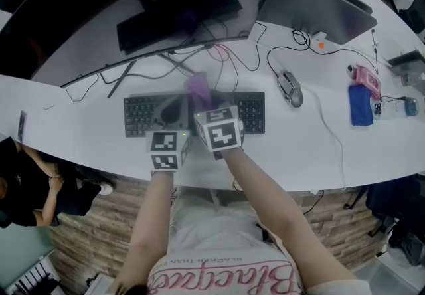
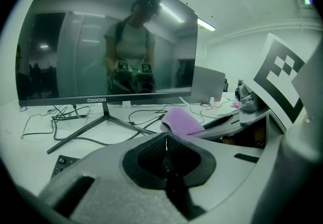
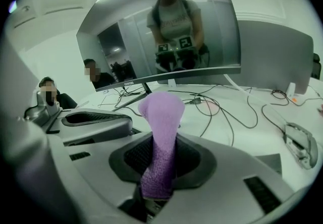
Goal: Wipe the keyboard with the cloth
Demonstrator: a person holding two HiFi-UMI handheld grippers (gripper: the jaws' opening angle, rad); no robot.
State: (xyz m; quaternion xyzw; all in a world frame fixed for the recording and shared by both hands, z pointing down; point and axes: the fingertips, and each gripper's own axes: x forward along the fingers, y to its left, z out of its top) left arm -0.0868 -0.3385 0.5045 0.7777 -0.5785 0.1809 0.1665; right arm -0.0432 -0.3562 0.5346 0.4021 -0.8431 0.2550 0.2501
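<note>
A dark keyboard [image 1: 249, 113] lies on the white desk [image 1: 299, 147] in front of the monitor. Both grippers hover side by side over its middle. My right gripper [image 3: 159, 152] is shut on a purple cloth [image 3: 160, 117], which sticks up and forward out of the jaws; in the head view the cloth [image 1: 199, 88] hangs over the keyboard's far edge. My left gripper [image 2: 165, 140] is shut with nothing between its jaws, just left of the cloth [image 2: 181, 119]. A corner of the keyboard [image 2: 63, 163] shows under it. The gripper bodies hide the keyboard's middle.
A wide monitor [image 1: 179, 1] on a splayed stand is behind the keyboard, with loose cables [image 1: 226, 61] around it. A mouse [image 1: 291, 88] sits to the right, with a blue cloth [image 1: 360, 104] and pink item [image 1: 366, 80] farther right. A seated person [image 1: 26, 181] is at the left.
</note>
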